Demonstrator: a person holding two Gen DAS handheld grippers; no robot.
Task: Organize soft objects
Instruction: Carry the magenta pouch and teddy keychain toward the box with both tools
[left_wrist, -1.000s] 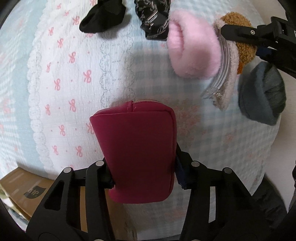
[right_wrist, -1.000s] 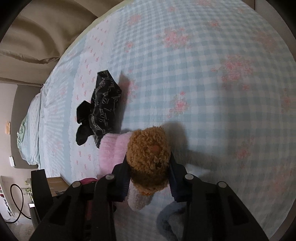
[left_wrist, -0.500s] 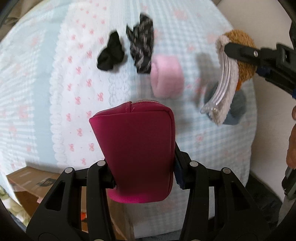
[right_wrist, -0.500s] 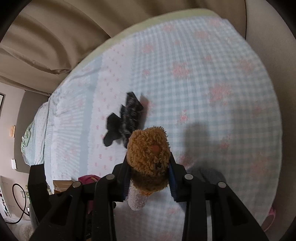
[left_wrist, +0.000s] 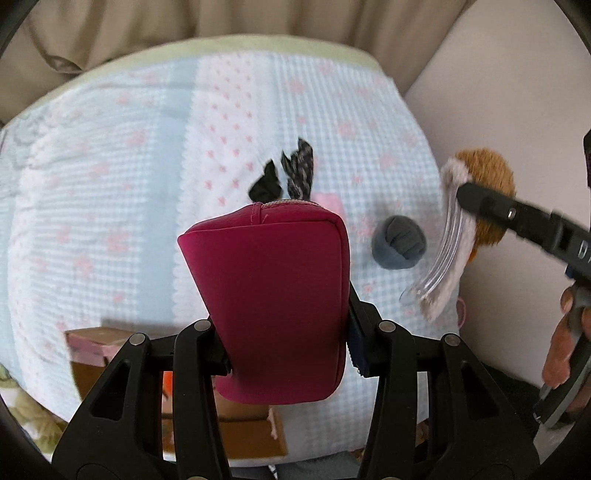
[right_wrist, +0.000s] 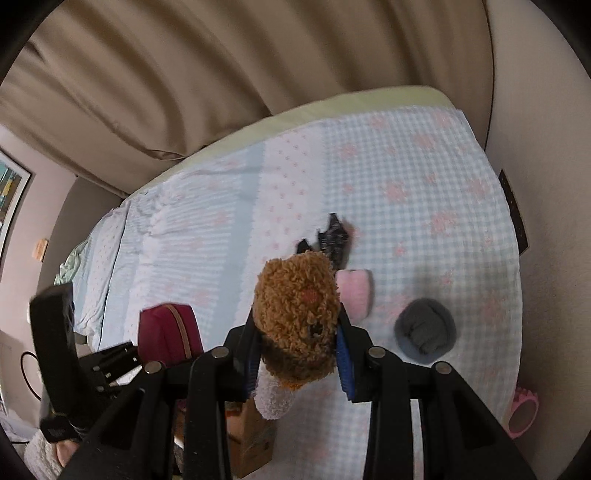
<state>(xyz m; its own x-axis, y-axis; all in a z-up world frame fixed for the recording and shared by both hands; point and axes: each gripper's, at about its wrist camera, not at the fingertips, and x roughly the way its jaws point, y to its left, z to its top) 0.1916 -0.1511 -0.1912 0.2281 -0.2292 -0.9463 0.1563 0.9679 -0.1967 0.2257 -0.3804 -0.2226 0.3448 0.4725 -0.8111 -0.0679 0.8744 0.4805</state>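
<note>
The left claw clamps a soft magenta zip pouch; the right claw clamps a curly brown plush toy, both above the checked bed. Keep both grips firm, carrying them clear of the rolled grey sock.

Colours only: pouch magenta/deep pink w/ tan zip strip. Plush toy curly orange-brown, reddish spot on top, white fuzzy underside. Both tools black, blue pads on right tool; left tool same black frame. Bed cover pale blue/white gingham w/ pink floral prints, plus a white strip w/ small pink bows. Sock ball dark grey. Fluffy roll light pink. One cloth plain black, the other black w/ white print. Curtain beige. Cardboard box brown.
</note>
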